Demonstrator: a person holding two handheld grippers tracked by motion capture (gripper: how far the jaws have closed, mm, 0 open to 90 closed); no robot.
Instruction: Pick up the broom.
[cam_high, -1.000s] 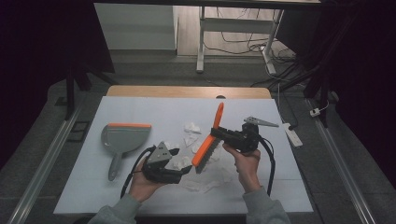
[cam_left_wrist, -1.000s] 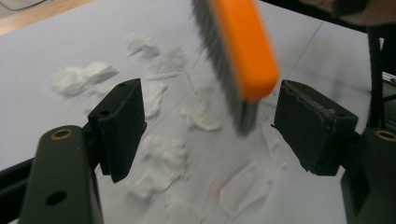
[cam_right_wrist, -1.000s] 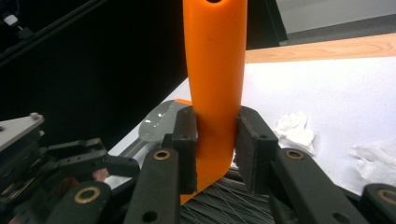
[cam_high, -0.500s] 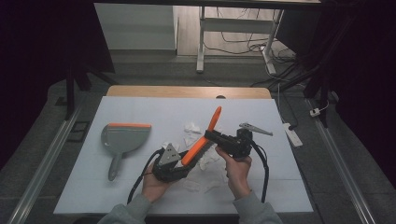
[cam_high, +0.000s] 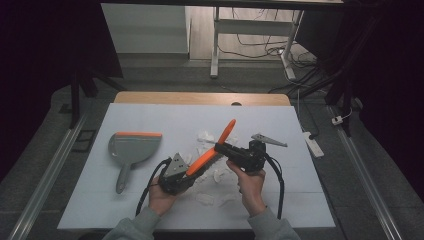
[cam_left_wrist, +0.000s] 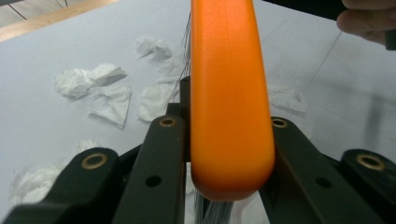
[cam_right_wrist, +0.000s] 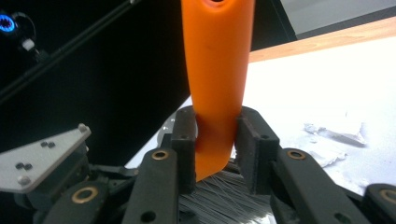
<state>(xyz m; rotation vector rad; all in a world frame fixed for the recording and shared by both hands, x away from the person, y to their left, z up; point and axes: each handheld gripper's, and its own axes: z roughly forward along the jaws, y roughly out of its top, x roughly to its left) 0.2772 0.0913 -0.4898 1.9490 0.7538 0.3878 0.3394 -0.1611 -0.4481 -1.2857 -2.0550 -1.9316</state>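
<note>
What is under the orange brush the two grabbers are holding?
Under the orange brush lie crumpled white paper scraps on the white table. Both the left gripper and right gripper clamp it. Whatever lies directly beneath the grippers and hands is covered.

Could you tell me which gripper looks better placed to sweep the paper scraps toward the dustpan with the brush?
Probably the left gripper: its jaws have just closed on the brush at the bristle end, nearer the dustpan. The right gripper, which grips mid-handle, has begun opening.

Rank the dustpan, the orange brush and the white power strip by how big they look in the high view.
1. dustpan
2. orange brush, longer but slimmer; raised toward the camera, so unsure against the dustpan
3. white power strip, plainly smallest
</note>
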